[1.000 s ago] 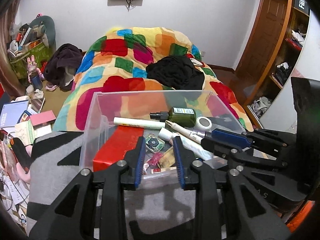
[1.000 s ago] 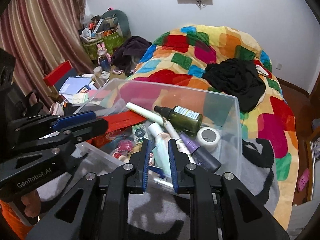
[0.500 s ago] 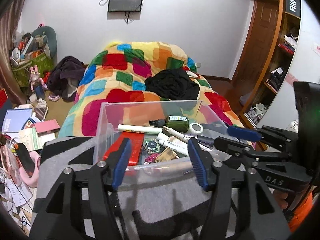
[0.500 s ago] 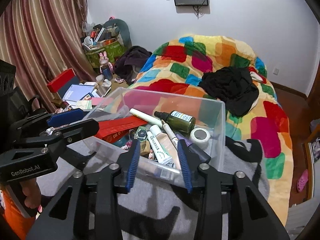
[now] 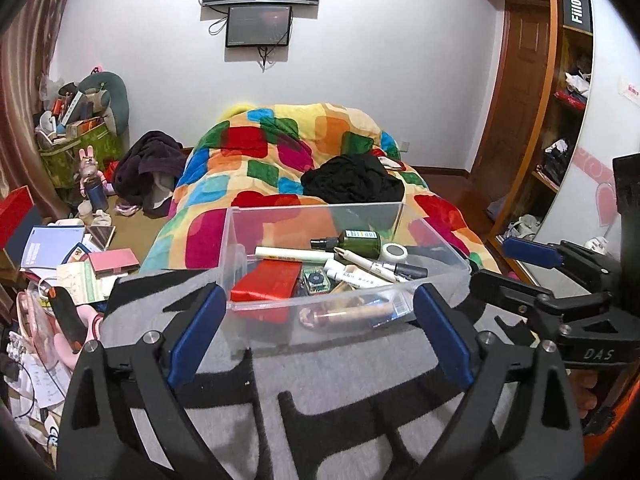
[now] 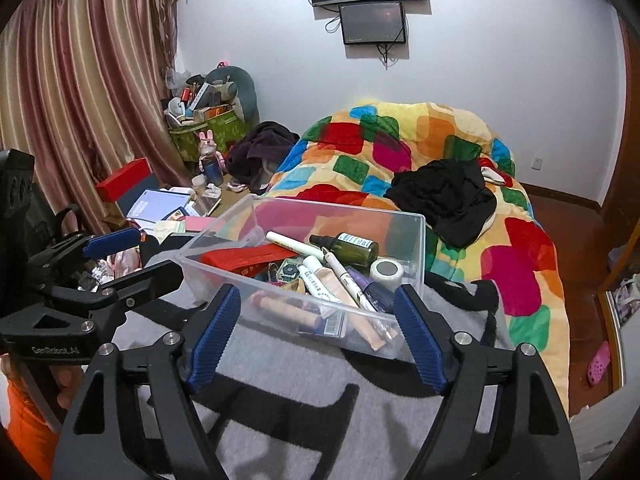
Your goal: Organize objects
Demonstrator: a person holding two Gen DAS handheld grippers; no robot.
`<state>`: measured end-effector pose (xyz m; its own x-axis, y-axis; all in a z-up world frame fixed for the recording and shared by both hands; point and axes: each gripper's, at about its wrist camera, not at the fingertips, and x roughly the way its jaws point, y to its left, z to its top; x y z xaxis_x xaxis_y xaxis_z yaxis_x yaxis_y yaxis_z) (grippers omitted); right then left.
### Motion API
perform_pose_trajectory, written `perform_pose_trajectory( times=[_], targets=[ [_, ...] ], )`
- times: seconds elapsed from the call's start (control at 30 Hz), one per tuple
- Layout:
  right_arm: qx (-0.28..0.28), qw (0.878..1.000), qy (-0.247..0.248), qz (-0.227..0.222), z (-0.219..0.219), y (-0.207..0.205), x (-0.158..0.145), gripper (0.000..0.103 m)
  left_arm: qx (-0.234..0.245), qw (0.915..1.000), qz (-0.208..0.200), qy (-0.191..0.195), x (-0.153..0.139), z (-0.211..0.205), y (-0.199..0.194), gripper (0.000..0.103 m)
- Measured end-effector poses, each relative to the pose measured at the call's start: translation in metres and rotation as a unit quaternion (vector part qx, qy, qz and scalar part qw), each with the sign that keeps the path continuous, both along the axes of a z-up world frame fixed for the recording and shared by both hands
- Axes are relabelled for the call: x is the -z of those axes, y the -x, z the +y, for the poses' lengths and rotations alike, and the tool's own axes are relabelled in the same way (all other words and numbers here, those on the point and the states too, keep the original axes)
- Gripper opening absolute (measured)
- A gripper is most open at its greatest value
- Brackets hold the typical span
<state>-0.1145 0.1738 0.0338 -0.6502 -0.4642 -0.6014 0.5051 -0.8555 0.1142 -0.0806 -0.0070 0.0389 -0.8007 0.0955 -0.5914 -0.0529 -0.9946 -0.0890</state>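
A clear plastic bin [image 5: 436, 240] [image 6: 416, 240] sits on a grey and black blanket [image 5: 328, 376] at the foot of the bed. It holds a red box [image 5: 266, 282], a green dropper bottle [image 5: 356, 240] [image 6: 352, 245], a white tube [image 5: 294, 254], pens, a tape roll [image 6: 386, 271] and other small items. My left gripper [image 5: 318, 334] is wide open and empty, just in front of the bin's near wall. My right gripper [image 6: 316, 338] is wide open and empty, also in front of the bin.
A bed with a colourful patchwork quilt [image 5: 280, 160] and black clothing [image 5: 352, 180] lies behind the bin. Books, boxes and clutter [image 5: 60, 264] cover the floor at left. A wooden wardrobe [image 5: 560, 140] stands at right. Curtains [image 6: 80, 100] hang at left.
Both grippers have opened from nearly shut to wide open and pulled back and up from inside the bin to in front of it.
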Motion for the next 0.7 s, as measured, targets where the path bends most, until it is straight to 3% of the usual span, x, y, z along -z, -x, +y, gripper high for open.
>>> perform_pose_trajectory(
  times=[0.7],
  targets=[
    [0.005,1.000,-0.003,-0.009,0.002,-0.007,0.011,0.080,0.000,0.9999,-0.012,-0.004,0.014,0.005,-0.003,0.096]
  ],
)
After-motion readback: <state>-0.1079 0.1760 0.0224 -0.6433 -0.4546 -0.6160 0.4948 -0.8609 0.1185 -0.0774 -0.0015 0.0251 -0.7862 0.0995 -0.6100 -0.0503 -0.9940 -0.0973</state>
